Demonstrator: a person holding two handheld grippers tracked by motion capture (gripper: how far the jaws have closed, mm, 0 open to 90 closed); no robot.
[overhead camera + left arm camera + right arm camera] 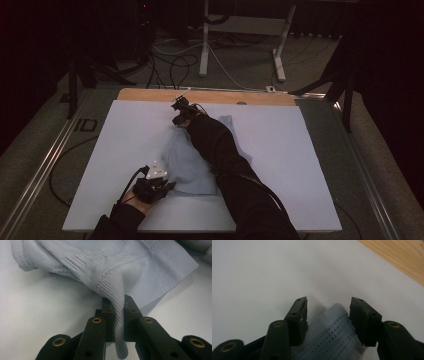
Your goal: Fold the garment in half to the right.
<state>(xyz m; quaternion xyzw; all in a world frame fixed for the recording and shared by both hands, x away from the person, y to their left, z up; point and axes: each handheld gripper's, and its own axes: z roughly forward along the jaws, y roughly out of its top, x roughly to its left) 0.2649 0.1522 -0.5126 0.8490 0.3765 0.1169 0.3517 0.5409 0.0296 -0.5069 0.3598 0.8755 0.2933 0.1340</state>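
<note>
Item: pale-blue garment [187, 167], centre of the white table [300, 150], long axis running lower left to upper centre of frame; left tongs [167, 186] clamped on its near ribbed hem, right tongs [176, 120] spread open astride its far end.

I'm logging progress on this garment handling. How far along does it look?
Early, likely. Done: the left tongs are shut on a ribbed edge of the light blue garment at its near side. In hand: the right tongs are open around a far edge, not yet closed. Left: the garment is rumpled on the white board, not spread or folded.
</note>
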